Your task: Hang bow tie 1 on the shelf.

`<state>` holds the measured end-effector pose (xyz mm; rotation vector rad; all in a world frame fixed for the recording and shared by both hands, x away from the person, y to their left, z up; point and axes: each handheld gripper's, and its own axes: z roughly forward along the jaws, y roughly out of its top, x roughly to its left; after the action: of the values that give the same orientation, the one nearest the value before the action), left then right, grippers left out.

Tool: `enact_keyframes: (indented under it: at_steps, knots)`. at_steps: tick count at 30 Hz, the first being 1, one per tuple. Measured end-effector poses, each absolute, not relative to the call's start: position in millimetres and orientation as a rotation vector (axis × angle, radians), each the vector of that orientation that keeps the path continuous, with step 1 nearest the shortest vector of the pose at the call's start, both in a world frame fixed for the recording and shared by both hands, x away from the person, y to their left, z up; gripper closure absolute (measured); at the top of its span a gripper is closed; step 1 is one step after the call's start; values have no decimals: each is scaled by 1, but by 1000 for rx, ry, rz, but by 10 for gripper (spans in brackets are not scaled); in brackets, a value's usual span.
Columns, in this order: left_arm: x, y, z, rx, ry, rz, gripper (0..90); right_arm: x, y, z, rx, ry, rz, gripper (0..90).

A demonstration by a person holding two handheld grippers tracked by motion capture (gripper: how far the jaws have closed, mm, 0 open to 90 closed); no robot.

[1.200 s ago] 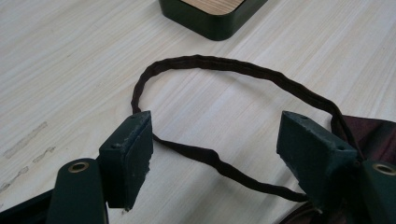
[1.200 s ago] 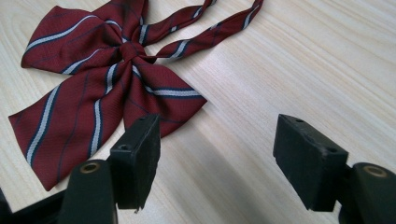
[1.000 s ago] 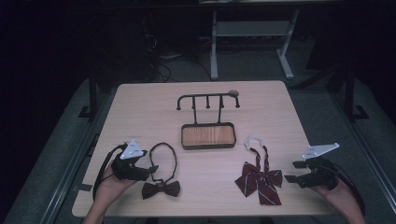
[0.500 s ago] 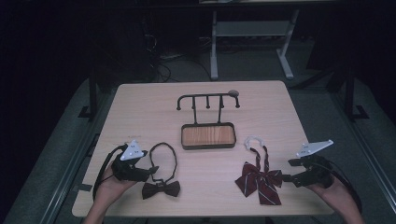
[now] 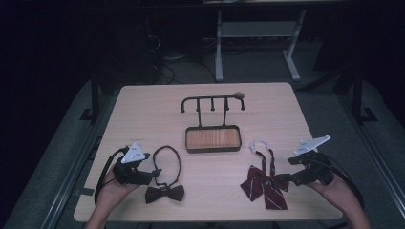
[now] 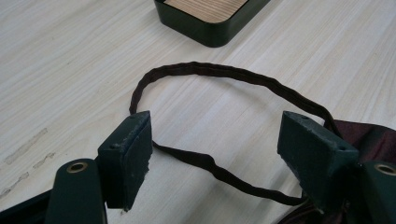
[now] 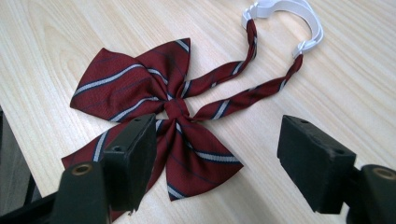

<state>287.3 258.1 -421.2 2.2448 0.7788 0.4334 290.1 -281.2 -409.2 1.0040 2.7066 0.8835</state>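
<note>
Both grippers closing in on bow ties on the pale wooden table (image 5: 143, 109)

The right gripper (image 5: 286, 177), jaws spread, has crept nearer the striped maroon fabric bow tie (image 5: 265, 183); the left gripper (image 5: 156, 172), also open, stays beside the dark brown bow tie's (image 5: 165, 193) looped strap, so pick-up seems imminent.

Dark bow tie (image 6: 369, 135) mostly behind right jaw.

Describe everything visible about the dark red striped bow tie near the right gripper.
The dark red striped bow tie lies flat on the light wooden table, a woven-looking fabric with thin pale and dark stripes. Two upper loops and two hanging tails fan out from a centre knot. Two narrow striped straps run to a white elastic neckband. The right gripper sits beside it, jaws open, not holding it.
</note>
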Motion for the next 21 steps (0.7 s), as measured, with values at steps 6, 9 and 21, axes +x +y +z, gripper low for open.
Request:
enact_keyframes:
  at_steps: [6,9,21]
  knots:
    - [287,257,-420,2248,769,438,267,298,-271,-402,969,2728,864,293]
    - [287,257,-421,2251,767,439,267,301,-268,-399,962,2734,864,295]
    - [287,259,-420,2244,768,437,267,325,-249,-392,988,2781,863,311]
